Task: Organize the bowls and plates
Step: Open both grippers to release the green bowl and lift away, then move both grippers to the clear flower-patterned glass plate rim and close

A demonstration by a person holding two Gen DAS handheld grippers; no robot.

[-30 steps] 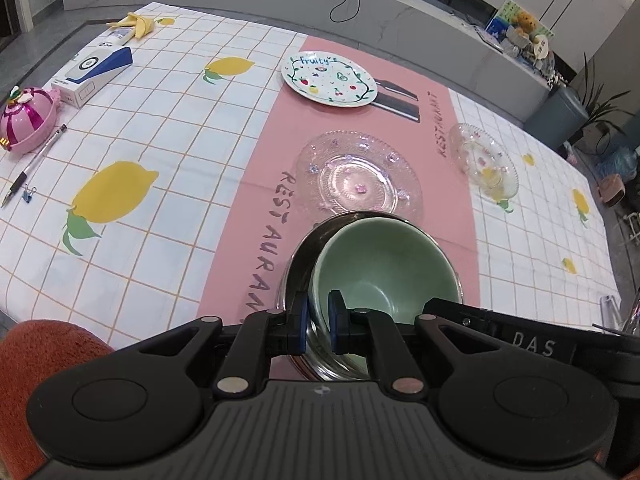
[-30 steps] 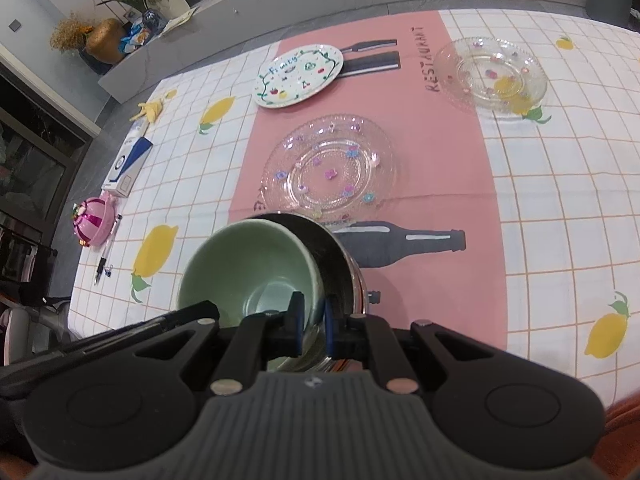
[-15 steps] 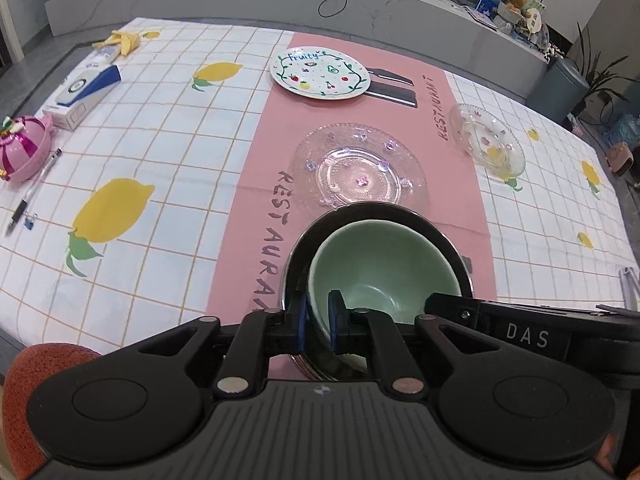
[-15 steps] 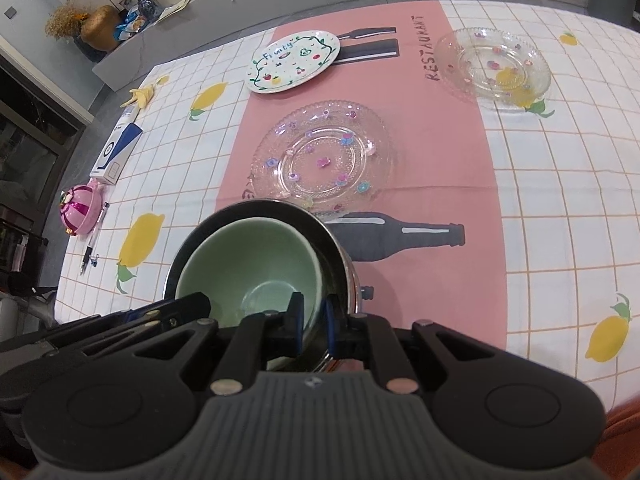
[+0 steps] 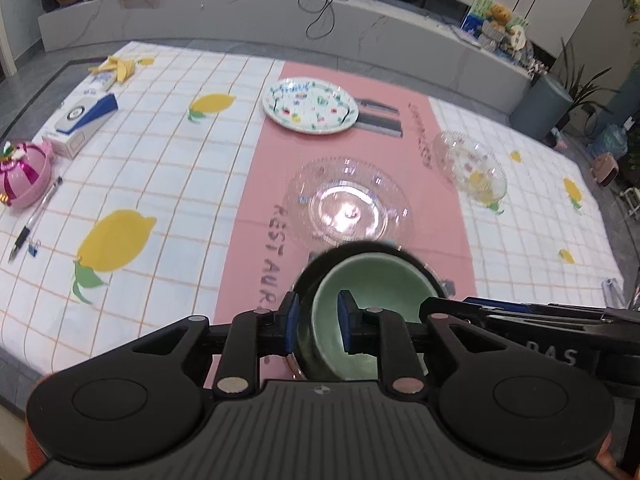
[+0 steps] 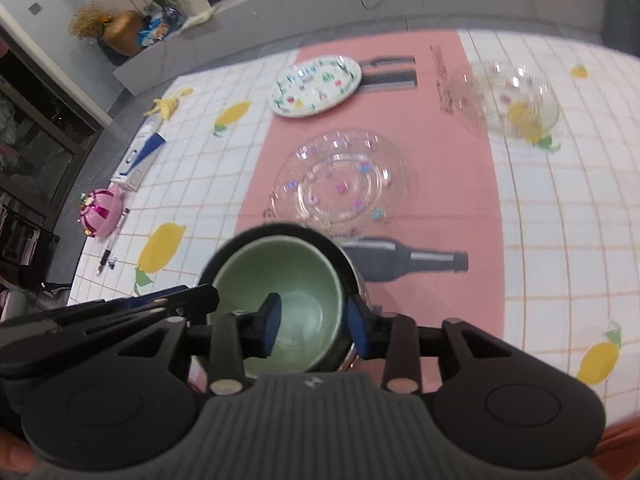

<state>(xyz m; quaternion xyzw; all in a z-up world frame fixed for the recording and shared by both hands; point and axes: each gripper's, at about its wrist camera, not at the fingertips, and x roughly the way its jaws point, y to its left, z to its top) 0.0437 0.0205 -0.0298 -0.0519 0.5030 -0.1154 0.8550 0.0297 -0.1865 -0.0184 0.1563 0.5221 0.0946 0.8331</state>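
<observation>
green bowl (image 5: 372,300) nests in metal bowl (image 6: 352,280); both jaws parted astride their rims.

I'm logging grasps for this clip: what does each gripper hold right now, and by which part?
Nothing is clamped: the left gripper and right gripper are open, straddling opposite rims of the green bowl nested in the metal bowl.

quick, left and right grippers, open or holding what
Left gripper: open, fingers straddling the rims of the green bowl and metal bowl.
Right gripper: open, straddling the same rims.

green bowl (image 5: 372,284) near rim hidden behind gripper, clear bowl (image 6: 508,96) motion-blurred
</observation>
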